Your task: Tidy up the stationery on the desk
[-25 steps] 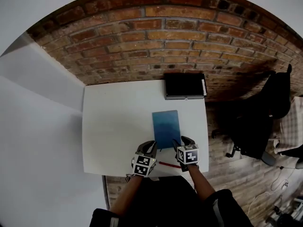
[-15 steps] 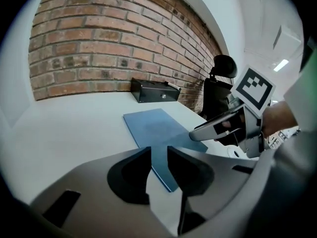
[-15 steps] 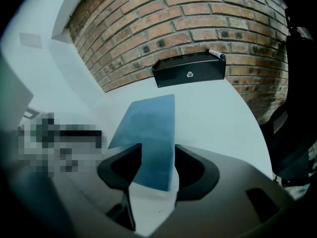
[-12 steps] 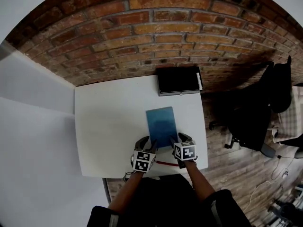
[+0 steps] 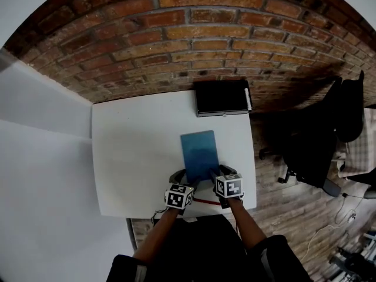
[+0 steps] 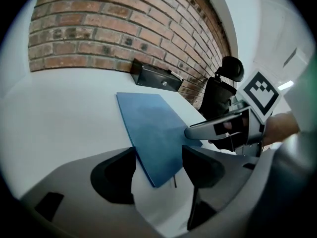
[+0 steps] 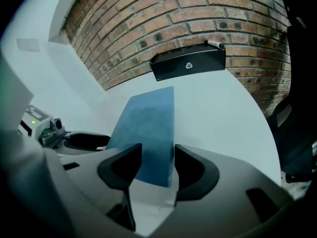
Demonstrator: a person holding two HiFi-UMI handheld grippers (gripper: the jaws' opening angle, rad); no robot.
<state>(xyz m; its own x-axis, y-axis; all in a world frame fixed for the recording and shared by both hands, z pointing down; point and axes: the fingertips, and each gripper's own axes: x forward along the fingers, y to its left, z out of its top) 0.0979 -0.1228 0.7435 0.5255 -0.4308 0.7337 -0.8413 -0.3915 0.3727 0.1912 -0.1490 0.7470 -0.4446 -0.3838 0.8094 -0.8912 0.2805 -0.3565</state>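
Both grippers at the near end of the blue notebook (image 5: 200, 154), on the white desk (image 5: 135, 157).
Left gripper (image 6: 158, 155): jaws wide apart, just been opening; the notebook's near-left corner sits between them, and the pads are not pressing on it. Right gripper (image 7: 157, 152): jaws apart, straddling the near-right corner, no visible squeeze. The notebook lies lengthwise mid-desk, its long edges running toward the brick wall (image 5: 194, 46). A red pen (image 5: 205, 202) lies along the desk's near edge, just behind the two grippers. A black box (image 5: 222, 97) sits at the far edge by the wall, well apart from the notebook. A dark office chair (image 5: 311, 140) stands off the right side.
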